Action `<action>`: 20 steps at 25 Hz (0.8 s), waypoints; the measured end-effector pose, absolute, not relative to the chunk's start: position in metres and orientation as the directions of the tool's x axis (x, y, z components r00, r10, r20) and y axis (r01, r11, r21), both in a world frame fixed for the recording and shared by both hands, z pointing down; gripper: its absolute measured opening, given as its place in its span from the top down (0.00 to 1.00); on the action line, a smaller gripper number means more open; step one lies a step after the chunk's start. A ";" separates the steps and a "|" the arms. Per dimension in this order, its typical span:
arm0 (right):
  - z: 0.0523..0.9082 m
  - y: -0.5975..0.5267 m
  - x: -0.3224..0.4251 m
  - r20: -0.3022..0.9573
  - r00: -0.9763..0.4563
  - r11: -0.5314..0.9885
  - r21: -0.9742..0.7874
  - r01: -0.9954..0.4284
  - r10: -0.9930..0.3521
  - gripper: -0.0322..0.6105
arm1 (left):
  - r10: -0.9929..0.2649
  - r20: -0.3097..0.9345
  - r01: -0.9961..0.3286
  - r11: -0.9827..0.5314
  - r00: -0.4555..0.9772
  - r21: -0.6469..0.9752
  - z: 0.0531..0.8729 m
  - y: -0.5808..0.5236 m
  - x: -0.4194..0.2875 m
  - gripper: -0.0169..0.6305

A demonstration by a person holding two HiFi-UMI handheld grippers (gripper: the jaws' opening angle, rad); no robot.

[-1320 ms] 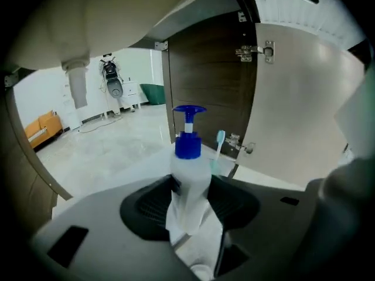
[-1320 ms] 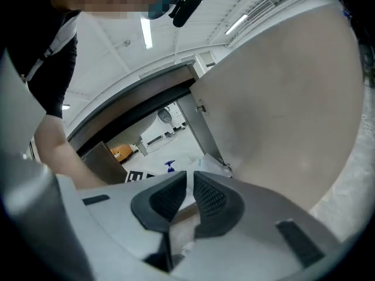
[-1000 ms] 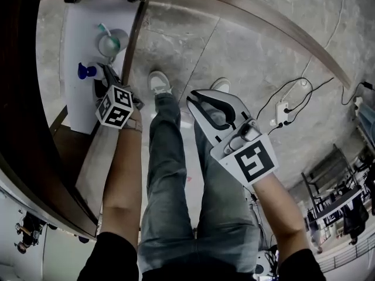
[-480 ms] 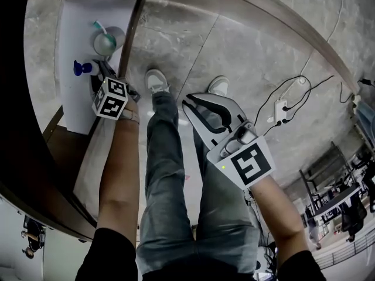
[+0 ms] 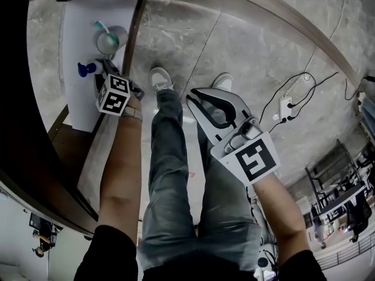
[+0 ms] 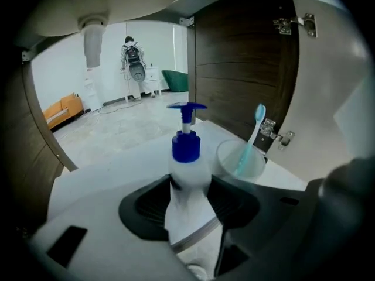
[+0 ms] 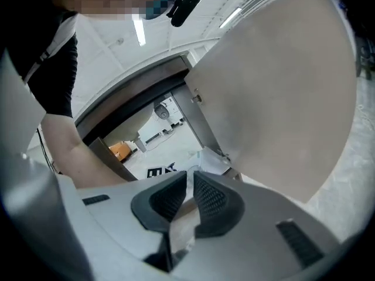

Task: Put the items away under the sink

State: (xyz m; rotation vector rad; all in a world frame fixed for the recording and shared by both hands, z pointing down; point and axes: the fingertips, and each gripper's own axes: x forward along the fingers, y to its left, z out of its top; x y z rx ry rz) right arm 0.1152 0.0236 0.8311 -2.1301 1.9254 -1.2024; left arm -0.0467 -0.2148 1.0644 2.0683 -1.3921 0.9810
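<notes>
A white pump bottle with a blue pump head stands upright between my left gripper's jaws. My left gripper is shut on it, reaching into the cabinet under the sink. The bottle's base is hidden by the jaws. Just right of it, a clear cup holding a teal toothbrush rests on the white cabinet floor. My right gripper hangs outside the cabinet above the person's legs, shut with nothing in it.
The dark wood cabinet door stands open on the right, its hinge close to the cup. A white drain pipe hangs at the upper left. A power strip and cables lie on the stone floor.
The left gripper with the bottle has shifted only slightly over the cabinet floor. The right gripper has stayed where it was.
</notes>
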 end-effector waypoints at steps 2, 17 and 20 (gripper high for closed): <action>0.828 0.022 0.118 0.502 -0.051 -0.237 -0.493 -0.837 -0.864 0.87 | -0.579 0.786 -0.927 -0.373 0.216 -0.020 1.065 -0.213 -0.047 0.66; 0.812 0.039 0.116 0.486 -0.038 -0.240 -0.496 -0.835 -0.873 0.87 | -0.455 0.873 -0.919 -0.395 0.175 -0.021 1.076 -0.187 -0.051 0.65; 0.810 0.041 0.117 0.484 -0.039 -0.235 -0.493 -0.838 -0.874 0.87 | -0.436 0.881 -0.916 -0.400 0.181 -0.009 1.075 -0.182 -0.051 0.64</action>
